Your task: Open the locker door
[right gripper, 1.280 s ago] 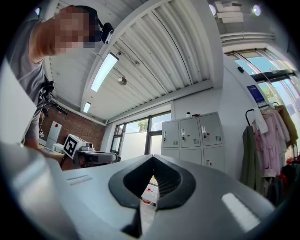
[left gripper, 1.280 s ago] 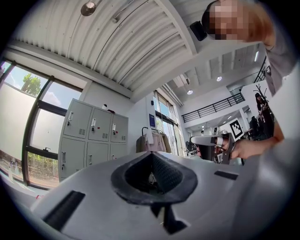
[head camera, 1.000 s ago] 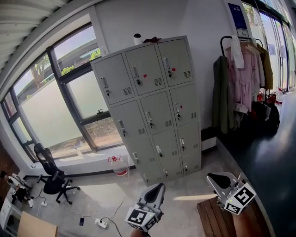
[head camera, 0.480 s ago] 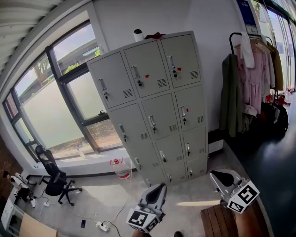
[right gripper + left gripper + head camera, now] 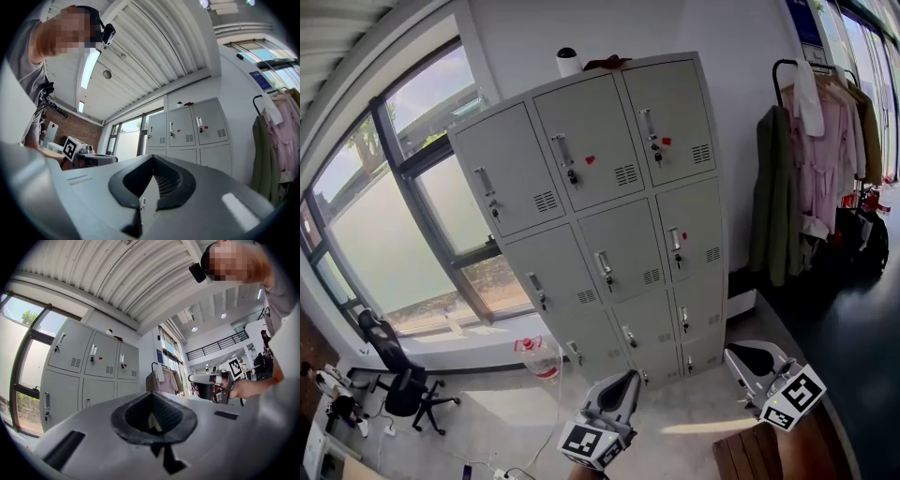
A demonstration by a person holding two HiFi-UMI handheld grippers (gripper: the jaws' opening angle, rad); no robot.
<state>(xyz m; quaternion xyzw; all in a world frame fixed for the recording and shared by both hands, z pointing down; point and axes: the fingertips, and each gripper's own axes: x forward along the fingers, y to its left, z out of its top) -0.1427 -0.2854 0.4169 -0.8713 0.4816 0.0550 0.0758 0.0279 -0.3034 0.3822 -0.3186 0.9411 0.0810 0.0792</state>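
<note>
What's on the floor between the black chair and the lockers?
A clear water jug with a red top, seen in the head view, beside the lockers.

Grey metal locker cabinet (image 5: 609,216), three columns by four rows, standing upright against the white wall (image 5: 722,37) right beside the window (image 5: 394,216). Every door (image 5: 586,141) looks shut, each with a handle (image 5: 562,150) and a small vent (image 5: 625,174).
</note>
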